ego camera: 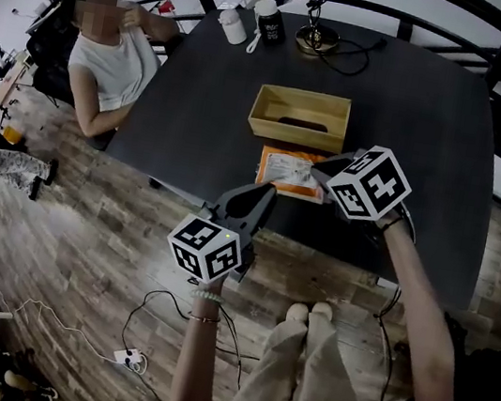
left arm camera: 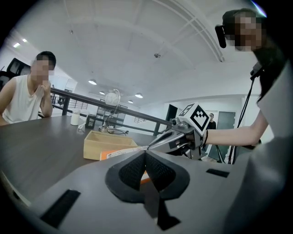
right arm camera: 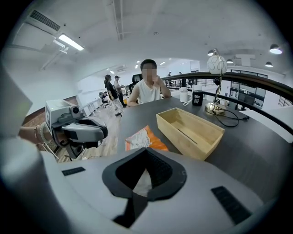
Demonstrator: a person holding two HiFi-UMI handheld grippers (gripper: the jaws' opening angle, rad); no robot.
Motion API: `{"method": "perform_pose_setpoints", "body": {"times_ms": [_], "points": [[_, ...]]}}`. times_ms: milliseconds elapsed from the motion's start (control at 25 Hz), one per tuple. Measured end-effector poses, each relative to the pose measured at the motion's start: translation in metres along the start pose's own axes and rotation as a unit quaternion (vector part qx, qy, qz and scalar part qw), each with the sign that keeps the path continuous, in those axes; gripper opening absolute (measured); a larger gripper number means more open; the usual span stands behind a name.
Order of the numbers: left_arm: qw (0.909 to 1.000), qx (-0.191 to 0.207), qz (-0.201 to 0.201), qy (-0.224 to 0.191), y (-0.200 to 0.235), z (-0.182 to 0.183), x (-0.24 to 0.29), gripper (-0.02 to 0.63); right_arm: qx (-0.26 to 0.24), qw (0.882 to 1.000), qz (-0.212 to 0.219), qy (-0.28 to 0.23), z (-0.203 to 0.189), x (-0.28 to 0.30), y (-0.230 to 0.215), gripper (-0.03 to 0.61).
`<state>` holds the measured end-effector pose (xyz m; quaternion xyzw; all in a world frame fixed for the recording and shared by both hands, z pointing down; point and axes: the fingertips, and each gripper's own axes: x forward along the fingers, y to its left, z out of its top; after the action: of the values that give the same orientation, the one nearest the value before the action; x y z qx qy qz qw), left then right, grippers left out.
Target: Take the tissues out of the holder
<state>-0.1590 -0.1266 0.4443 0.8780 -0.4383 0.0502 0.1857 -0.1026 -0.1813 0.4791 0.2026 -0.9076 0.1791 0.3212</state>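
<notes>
The orange pack (ego camera: 286,172) lies long side left to right, just below the holder (ego camera: 295,136), near the table's (ego camera: 416,118) bottom edge, with bare table at right, and the left gripper (ego camera: 270,191) and right gripper (ego camera: 315,172) each pinch one end.

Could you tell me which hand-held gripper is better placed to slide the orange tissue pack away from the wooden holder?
Right, probably. The right hand-held gripper is shut on the tissue pack, with white wrapper between its jaws. The left hand-held gripper, also shut, sits by the pack's near corner; no grip shows.
</notes>
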Motion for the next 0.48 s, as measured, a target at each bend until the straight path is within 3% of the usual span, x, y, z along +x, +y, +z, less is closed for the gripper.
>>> {"method": "perform_pose_setpoints", "body": {"times_ms": [480], "points": [[0.9997, -0.014, -0.011, 0.017, 0.013, -0.023, 0.017, 0.008, 0.021, 1.000, -0.010, 0.001, -0.008, 0.017, -0.018, 0.012]]}}
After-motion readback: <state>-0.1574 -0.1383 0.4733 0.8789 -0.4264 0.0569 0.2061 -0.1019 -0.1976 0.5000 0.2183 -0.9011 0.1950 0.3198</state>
